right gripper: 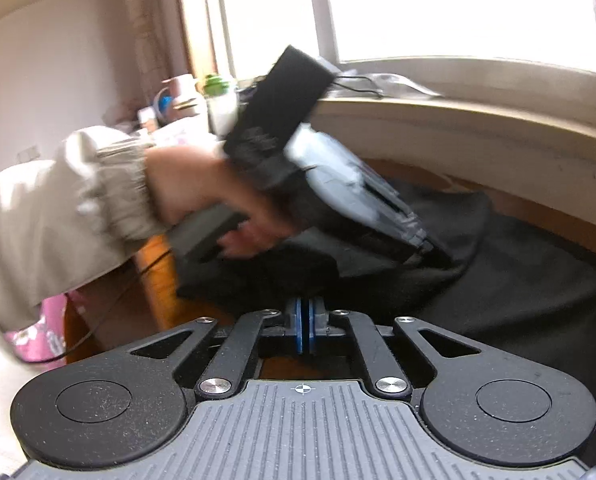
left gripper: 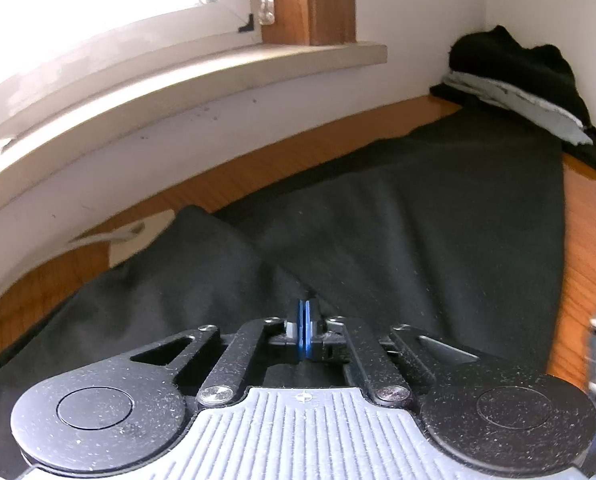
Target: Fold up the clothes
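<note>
Both my jaws are pinched tight, the left gripper (left gripper: 302, 330) and the right gripper (right gripper: 305, 330) alike, blue pads pressed together. Whether either has actually caught cloth I can't tell, though the fabric lies right at both tips. The black garment (left gripper: 418, 216) sprawls across the wooden bench (left gripper: 586, 248), one fold humped up by my left side. The risk: if either pinch holds only a sliver of hem, it slips as I lift and the fold skews. Pulling unevenly could also drag the cloth into the dark pile (left gripper: 510, 80) in the corner.
</note>
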{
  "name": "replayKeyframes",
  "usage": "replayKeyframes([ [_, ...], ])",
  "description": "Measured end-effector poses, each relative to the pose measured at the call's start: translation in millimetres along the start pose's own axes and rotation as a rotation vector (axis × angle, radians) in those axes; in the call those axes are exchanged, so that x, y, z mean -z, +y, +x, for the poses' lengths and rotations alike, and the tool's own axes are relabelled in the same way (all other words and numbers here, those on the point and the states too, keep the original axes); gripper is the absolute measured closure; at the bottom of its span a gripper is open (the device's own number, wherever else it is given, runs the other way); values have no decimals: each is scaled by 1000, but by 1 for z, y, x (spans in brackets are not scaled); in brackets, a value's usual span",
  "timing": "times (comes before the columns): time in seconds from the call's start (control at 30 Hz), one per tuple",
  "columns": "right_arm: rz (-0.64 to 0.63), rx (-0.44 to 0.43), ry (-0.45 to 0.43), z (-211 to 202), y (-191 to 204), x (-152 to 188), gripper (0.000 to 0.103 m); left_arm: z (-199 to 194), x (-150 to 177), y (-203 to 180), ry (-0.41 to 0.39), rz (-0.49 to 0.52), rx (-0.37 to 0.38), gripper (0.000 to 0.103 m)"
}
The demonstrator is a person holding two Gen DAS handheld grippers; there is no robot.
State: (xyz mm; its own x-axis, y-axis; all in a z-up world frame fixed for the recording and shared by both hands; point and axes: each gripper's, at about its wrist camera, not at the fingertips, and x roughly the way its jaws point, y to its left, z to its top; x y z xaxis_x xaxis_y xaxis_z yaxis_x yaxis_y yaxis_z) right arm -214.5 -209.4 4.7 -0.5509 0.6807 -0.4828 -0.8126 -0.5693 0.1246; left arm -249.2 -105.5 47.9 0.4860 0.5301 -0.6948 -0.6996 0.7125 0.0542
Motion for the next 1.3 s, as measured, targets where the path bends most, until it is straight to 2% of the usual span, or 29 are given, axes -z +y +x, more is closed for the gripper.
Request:
replayKeyframes([
  [0.17,-10,93,40,-9,7,13,99,-7,-3,6,-16,-31,17,102],
  [0.27,-42,128,52,-9,13,18,99,-13,-3,11,-25,-40,-11,102],
  [0.33,-46,138,42,-11,15,19,98,-17,-1,20,-26,-48,-51,102],
  [0.43,-44,154,12,-14,15,15,95,-27,6,39,-36,-86,-68,101],
  [0.53,-44,154,-19,-11,12,8,89,-41,16,53,-54,-96,-93,100],
  [0.57,-48,151,-27,-10,11,6,88,-46,18,56,-62,-92,-106,95],
  [0.63,-61,138,-38,-5,9,-2,85,-53,22,60,-81,-83,-134,89],
  [0.7,-86,119,-45,4,8,-9,67,-57,24,64,-90,-86,-161,89],
  [0.77,-98,96,-26,16,2,-14,62,-61,26,70,-101,-93,-166,89],
  [0.83,-100,76,7,24,-1,-12,68,-63,28,75,-107,-99,-168,89],
  [0.87,-98,65,27,26,-1,-9,91,-65,29,75,-106,-98,-169,89],
  [0.9,-101,53,45,25,-1,-4,98,-67,30,76,-105,-96,-171,89],
  [1.1,-119,35,97,5,-1,17,97,-80,44,72,-90,-107,-160,89],
  [1.23,-89,29,55,-18,-10,17,94,-92,71,64,-72,-139,-144,89],
  [1.3,-62,37,18,-27,-11,14,87,-100,86,59,-71,-158,-132,89],
])
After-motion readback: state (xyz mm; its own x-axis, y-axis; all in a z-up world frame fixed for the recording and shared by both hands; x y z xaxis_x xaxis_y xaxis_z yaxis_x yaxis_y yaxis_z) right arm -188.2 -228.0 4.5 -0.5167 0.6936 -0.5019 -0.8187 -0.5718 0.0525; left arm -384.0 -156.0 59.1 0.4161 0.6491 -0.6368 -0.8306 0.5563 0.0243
